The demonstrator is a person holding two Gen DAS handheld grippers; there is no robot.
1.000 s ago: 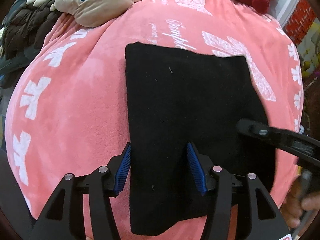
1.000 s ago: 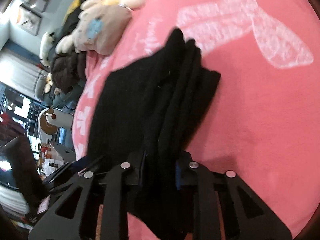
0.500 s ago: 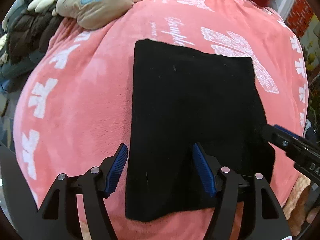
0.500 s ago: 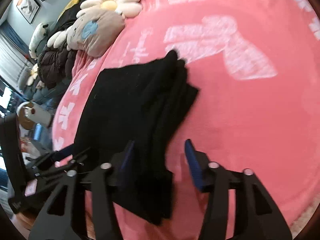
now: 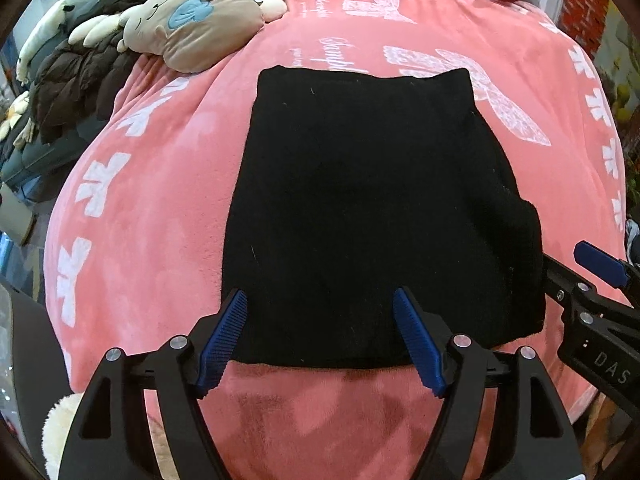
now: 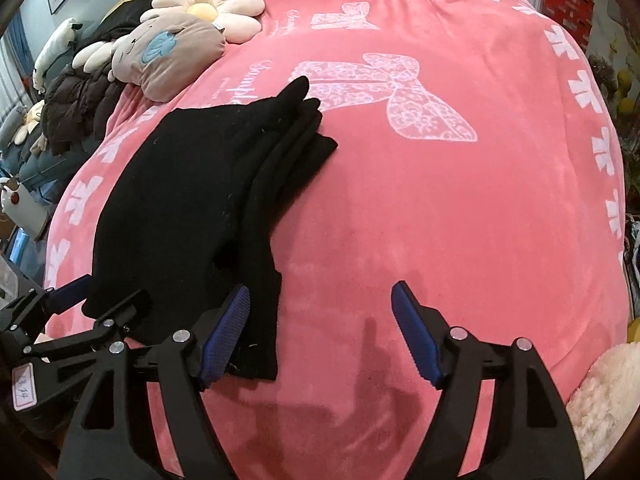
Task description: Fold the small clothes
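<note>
Black garment released a moment ago, left folded near middle of pink blanket. Left gripper and right gripper both drawn back, jaws opening, nothing pinched between them. Fold judged finished.

1. The black garment, ahead of the left gripper, is matt, soft knit-like cloth flecked with pale lint.
2. The pink blanket under both tongs is plush, velvety fleece with white printed bows.
3. The right gripper has matt black plastic arms, ribbed blue pads and shiny metal rivets.
4. The plush toy, beyond to the left, is smooth soft fabric.
</note>
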